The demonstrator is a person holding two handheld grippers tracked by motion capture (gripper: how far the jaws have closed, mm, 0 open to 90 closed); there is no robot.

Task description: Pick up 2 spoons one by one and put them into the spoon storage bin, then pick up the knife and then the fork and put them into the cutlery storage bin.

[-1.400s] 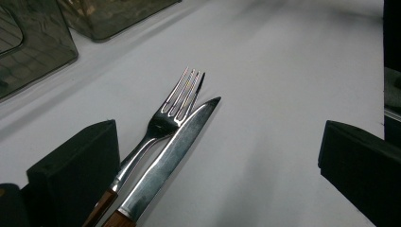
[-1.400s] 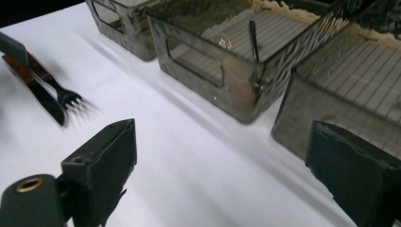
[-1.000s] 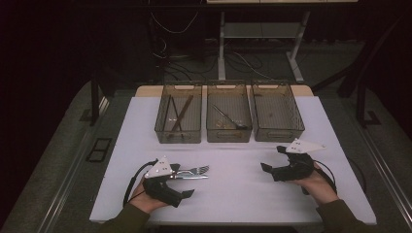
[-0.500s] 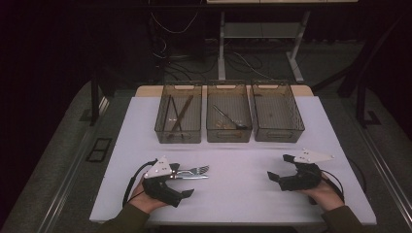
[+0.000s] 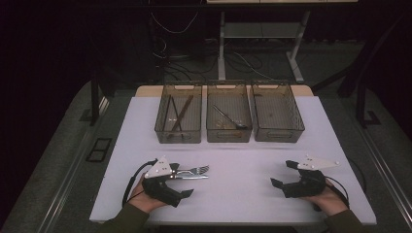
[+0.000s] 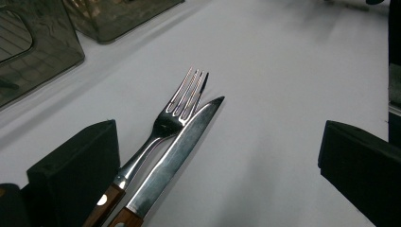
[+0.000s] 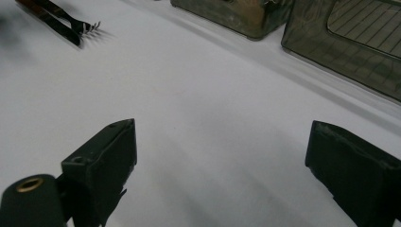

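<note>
A fork [image 6: 182, 101] and a knife [image 6: 184, 142], both with wooden handles, lie side by side on the white tabletop [image 5: 243, 165]. My left gripper [image 5: 182, 180] is open, and the two handles lie between its jaws close to the left one [image 6: 220, 130]. In the high view the fork and knife [image 5: 193, 173] point right from that gripper. My right gripper [image 5: 284, 174] rests open near the front right of the table with nothing between its jaws [image 7: 220, 132]. Its view shows the fork and knife [image 7: 61, 21] far off at the top left.
Three smoky clear bins stand in a row at the back. The left bin [image 5: 177, 136] holds long dark utensils, the middle bin [image 5: 228, 136] a spoon, and the right bin [image 5: 279, 135] looks empty. Cables trail from both grippers.
My right gripper has drawn back toward the front right edge of the table, still open. The left gripper, fork and knife have not moved.
</note>
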